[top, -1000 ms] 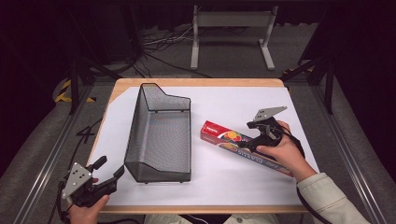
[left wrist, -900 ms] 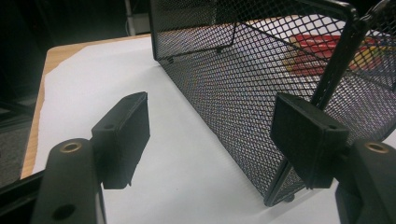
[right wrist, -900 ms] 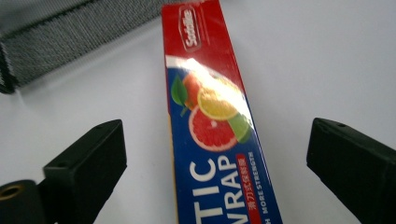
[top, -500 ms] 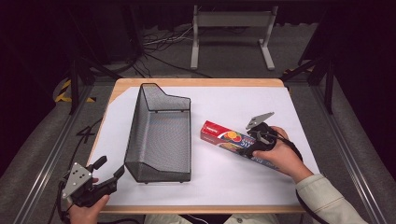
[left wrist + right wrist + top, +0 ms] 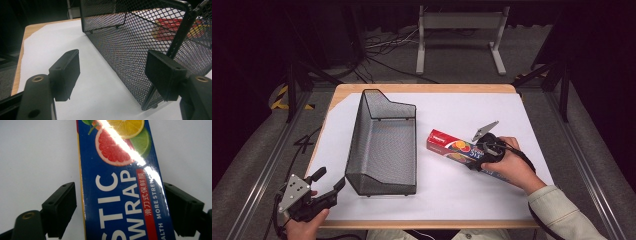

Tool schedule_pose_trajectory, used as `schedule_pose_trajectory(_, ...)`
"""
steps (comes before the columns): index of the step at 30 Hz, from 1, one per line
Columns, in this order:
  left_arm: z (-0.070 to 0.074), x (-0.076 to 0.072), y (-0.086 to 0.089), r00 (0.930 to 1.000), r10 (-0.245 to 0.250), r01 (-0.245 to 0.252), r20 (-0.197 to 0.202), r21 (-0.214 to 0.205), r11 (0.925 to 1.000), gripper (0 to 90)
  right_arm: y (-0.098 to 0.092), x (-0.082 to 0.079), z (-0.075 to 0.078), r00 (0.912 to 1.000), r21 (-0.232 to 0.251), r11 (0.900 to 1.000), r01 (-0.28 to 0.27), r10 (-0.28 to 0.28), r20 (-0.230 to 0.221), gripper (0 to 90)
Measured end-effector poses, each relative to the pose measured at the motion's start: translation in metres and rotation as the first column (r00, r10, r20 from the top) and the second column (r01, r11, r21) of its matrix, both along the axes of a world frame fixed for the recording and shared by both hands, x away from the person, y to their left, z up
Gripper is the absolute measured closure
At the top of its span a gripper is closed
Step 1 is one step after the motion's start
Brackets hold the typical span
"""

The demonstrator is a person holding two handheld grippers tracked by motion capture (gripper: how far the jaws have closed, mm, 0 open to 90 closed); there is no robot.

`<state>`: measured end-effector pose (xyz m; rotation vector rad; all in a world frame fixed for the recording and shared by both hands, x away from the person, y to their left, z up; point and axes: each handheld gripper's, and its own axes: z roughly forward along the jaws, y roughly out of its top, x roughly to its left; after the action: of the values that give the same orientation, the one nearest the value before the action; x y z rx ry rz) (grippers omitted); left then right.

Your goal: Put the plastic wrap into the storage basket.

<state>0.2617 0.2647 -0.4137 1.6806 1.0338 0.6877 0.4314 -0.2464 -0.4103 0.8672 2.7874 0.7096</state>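
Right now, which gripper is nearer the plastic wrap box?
Right. The right gripper straddles the plastic wrap box; the left gripper waits beyond the mesh basket.

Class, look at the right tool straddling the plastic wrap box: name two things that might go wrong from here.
1. The right tool has just been closing on the plastic wrap box. One pad looks at the box edge while the other stands off, so the box may twist.
2. The box is long and the tool sits toward one end, so it may tip if lifted and catch the rim of the mesh basket.
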Motion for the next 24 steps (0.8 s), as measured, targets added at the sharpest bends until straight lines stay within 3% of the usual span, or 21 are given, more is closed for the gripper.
schedule_pose_trajectory(8, -0.0001, 0.0001, 0.0001, 1.0000, 0.000, 0.000, -0.001, 0.001, 1.0000, 28.9, 0.0007, 0.0022, -0.0047, 0.9999, -0.098, 0.9951, -0.011, 0.012, 0.004, 28.7)
schedule_pose_trajectory(10, -0.0001, 0.0001, 0.0001, 1.0000, 0.000, 0.000, 0.000, 0.001, 1.0000, 28.9, 0.0006, 0.0026, -0.0044, 0.9999, -0.099, 0.9949, -0.017, 0.017, -0.002, 30.1)
schedule_pose_trajectory(15, 0.0001, 0.0000, 0.0002, 1.0000, 0.001, -0.001, 0.001, 0.000, 1.0000, 28.9, 0.0045, 0.0033, -0.0001, 0.9967, -0.132, 0.9879, -0.081, 0.079, -0.019, 39.3)
schedule_pose_trajectory(21, 0.0000, 0.0000, 0.0006, 1.0000, 0.004, -0.004, -0.002, 0.000, 1.0000, 28.9, 0.0053, 0.0007, 0.0014, 0.9961, -0.145, 0.9856, -0.087, 0.088, 0.001, 40.5)
schedule_pose_trajectory(24, -0.0001, 0.0001, 0.0005, 1.0000, 0.007, -0.007, -0.004, -0.002, 1.0000, 28.9, 0.0041, 0.0000, 0.0042, 0.9969, -0.116, 0.9902, -0.078, 0.079, 0.001, 40.5)
